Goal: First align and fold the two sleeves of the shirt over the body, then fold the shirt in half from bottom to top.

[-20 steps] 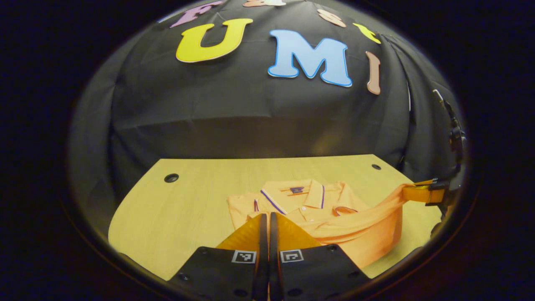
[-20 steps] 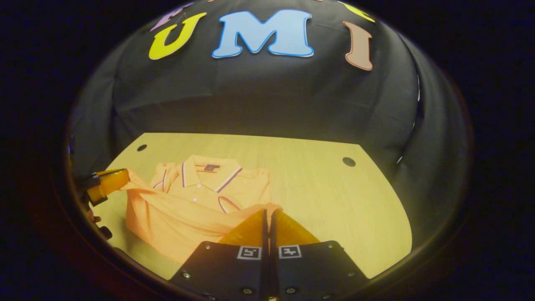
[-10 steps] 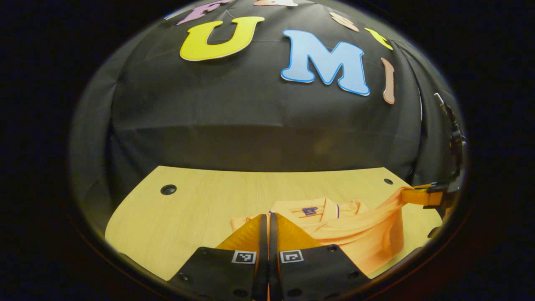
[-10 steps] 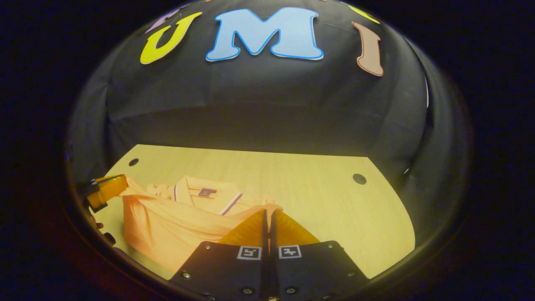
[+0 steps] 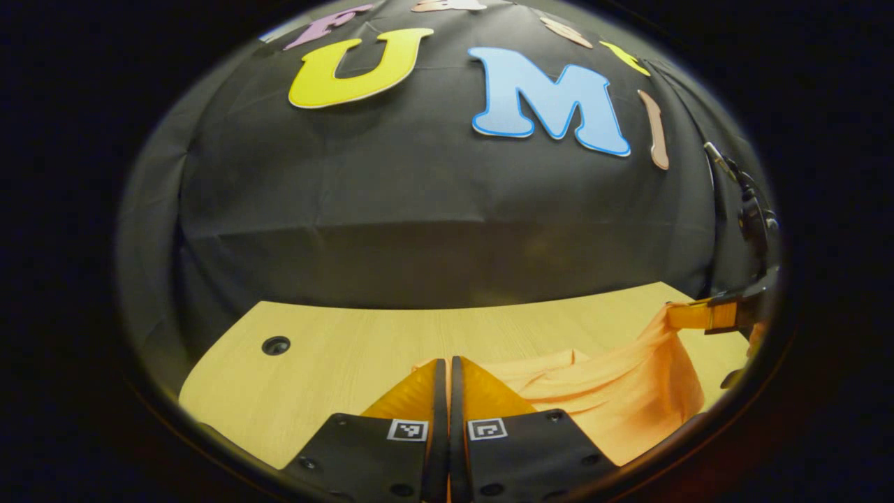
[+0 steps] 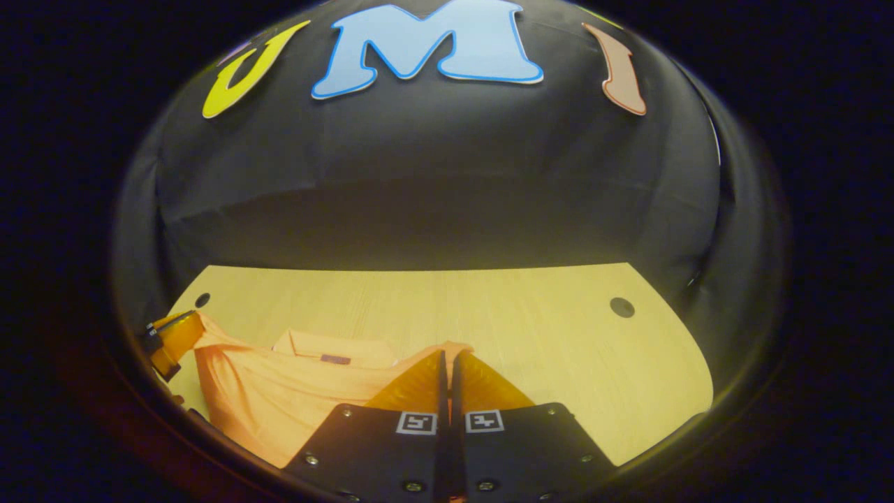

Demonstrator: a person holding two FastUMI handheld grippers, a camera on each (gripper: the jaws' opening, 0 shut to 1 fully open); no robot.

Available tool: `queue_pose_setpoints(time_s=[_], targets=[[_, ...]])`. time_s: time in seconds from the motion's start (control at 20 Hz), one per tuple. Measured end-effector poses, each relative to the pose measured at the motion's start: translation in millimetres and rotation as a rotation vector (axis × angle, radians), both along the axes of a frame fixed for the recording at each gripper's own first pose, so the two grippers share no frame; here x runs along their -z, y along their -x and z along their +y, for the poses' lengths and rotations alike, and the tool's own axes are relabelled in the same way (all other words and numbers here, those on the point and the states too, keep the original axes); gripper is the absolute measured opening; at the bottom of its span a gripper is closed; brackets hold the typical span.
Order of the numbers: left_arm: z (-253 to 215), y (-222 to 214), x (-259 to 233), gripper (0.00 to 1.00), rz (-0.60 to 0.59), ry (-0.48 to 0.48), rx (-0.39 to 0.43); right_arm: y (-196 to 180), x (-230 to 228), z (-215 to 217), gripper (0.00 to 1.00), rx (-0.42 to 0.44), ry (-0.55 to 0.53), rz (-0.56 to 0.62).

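Orange polo shirt (image 5: 614, 398) hung over the wooden tabletop (image 5: 335, 349), its hem clamped by my left hand-held gripper (image 5: 442, 374) and right hand-held gripper (image 6: 447, 367); best carried level so hem meets collar (image 6: 335, 347).

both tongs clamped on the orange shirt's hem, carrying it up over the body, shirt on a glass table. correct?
Not quite: the table is light wood, not glass, as the right gripper view shows. The rest holds: the left tongs and right tongs are each closed on the hem of the orange shirt, with the raised fabric stretched between them over the body.
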State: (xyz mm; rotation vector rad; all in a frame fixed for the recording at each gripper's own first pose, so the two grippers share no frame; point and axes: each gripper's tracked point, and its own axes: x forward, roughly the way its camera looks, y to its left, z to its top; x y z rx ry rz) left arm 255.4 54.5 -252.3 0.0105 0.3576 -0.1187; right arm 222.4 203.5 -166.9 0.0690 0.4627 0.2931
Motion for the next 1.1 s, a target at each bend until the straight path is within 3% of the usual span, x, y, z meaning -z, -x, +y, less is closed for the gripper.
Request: queue_pose_setpoints(time_s=[0.4,0.8,1.0,1.1], targets=[[-1.5,-19.7,22.0,0.07,0.005,-0.026,-0.006,-19.8,27.4,8.1,0.0,0.004,0.032,0.031],[1.3,-17.1,39.5,0.15,0.056,-0.042,-0.006,-17.5,45.8,12.3,0.06,-0.021,0.056,0.076],[-0.4,-12.1,37.1,0.17,0.076,-0.052,0.003,-9.7,40.2,9.1,0.22,-0.026,0.068,0.074],[-2.9,-5.7,31.1,0.18,0.081,-0.038,0.008,-5.7,36.3,4.0,0.41,-0.034,0.09,0.061]])
